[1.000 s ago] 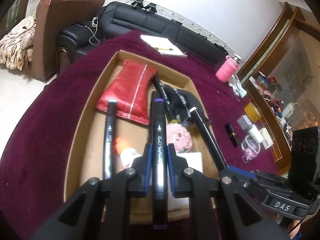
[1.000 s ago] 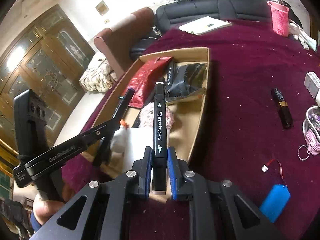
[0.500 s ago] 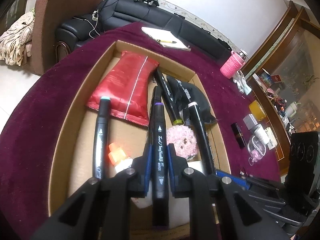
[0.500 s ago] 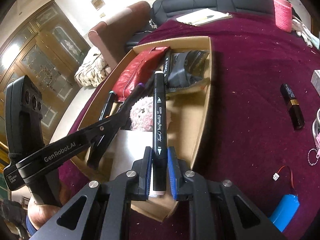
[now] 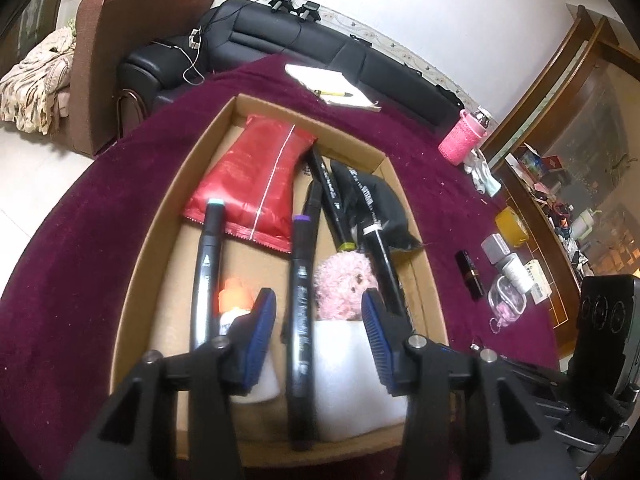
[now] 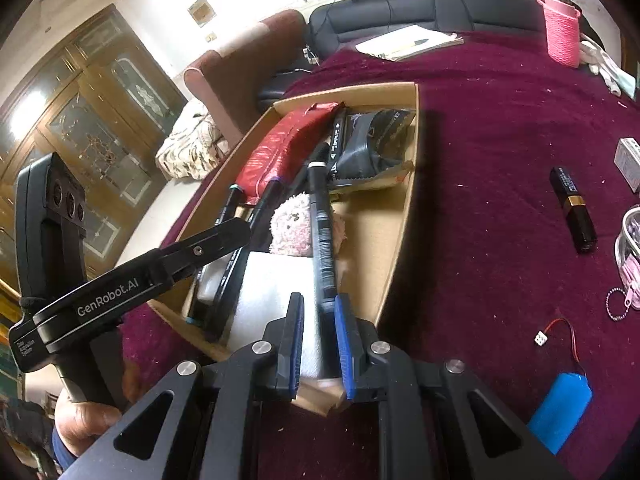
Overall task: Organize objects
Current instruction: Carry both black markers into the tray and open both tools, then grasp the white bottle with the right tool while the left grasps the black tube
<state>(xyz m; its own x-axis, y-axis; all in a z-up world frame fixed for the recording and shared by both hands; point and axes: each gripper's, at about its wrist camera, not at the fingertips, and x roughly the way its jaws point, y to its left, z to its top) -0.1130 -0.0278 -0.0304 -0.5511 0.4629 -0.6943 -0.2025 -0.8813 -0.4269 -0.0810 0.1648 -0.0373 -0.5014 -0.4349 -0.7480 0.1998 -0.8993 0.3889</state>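
Note:
A cardboard box [image 5: 144,264] on the maroon table holds a red pouch [image 5: 256,184], a black pouch [image 5: 380,204], a pink plush [image 5: 344,284], a white block [image 5: 352,360] and several black markers. My left gripper [image 5: 318,332] is open over the box; the purple-capped marker [image 5: 302,300] lies loose between its jaws. My right gripper [image 6: 318,340] is open too, with the white-capped marker [image 6: 322,236] slipping out between its blue pads [image 6: 344,340], resting across the plush [image 6: 292,224] in the box [image 6: 400,216].
On the table right of the box lie a lipstick [image 6: 574,208], a blue battery pack [image 6: 560,412] with a wired plug, a glass jar [image 5: 506,302], small boxes and a pink cup [image 6: 562,28]. A notebook [image 5: 332,84] lies at the far side. A black sofa stands behind.
Both grippers have opened. The left one let go of the purple-capped marker and the right one let go of the white-capped marker, both now in the box.

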